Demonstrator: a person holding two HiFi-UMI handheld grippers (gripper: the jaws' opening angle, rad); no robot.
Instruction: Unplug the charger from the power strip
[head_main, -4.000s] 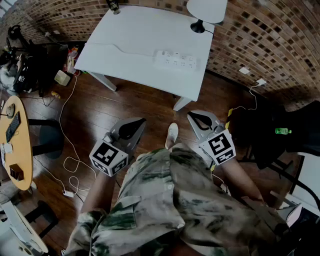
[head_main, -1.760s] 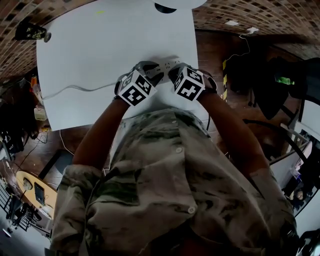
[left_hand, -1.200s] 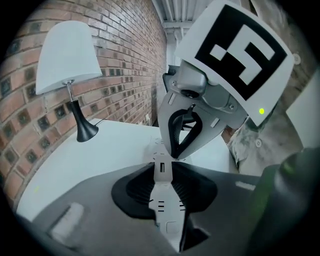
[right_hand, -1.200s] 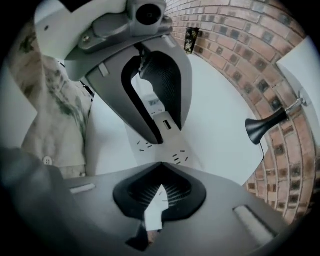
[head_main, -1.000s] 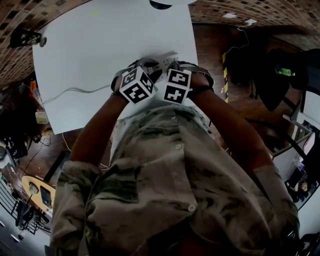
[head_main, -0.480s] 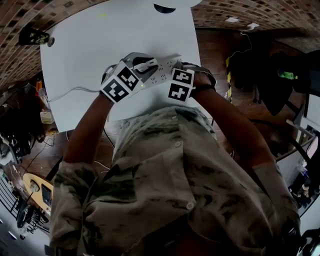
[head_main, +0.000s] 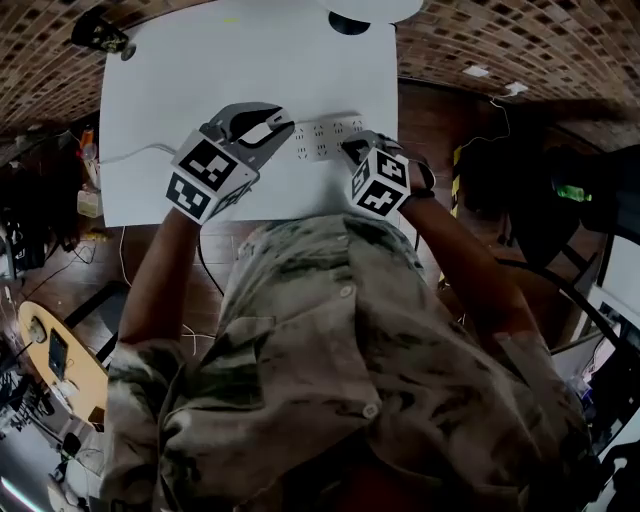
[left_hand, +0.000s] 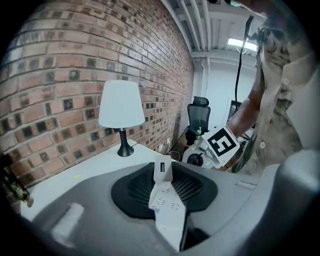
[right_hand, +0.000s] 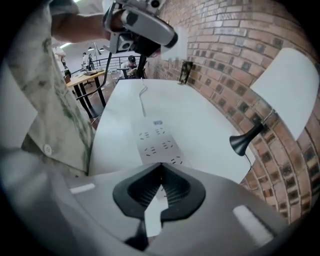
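The white charger (head_main: 257, 129) is out of the white power strip (head_main: 322, 139) and hangs above the white table (head_main: 200, 60). My left gripper (head_main: 266, 122) is shut on the charger, up and to the left of the strip. In the left gripper view the charger (left_hand: 162, 171) sits between the jaws, with the strip (left_hand: 167, 202) below it. My right gripper (head_main: 352, 151) is shut, its tips down at the right end of the strip. The right gripper view shows the strip (right_hand: 156, 142) running away from the closed tips of the right gripper (right_hand: 160, 169).
The strip's cable (head_main: 140, 152) runs left off the table. A white lamp (head_main: 350, 20) stands at the table's far edge against the brick wall (left_hand: 60, 50). A small dark object (head_main: 98, 34) sits at the far left corner. Desks and chairs stand on the wooden floor around.
My left gripper has risen and swung left, carrying the charger out of the strip. The right gripper has stayed at the strip's right end and tilted a little.
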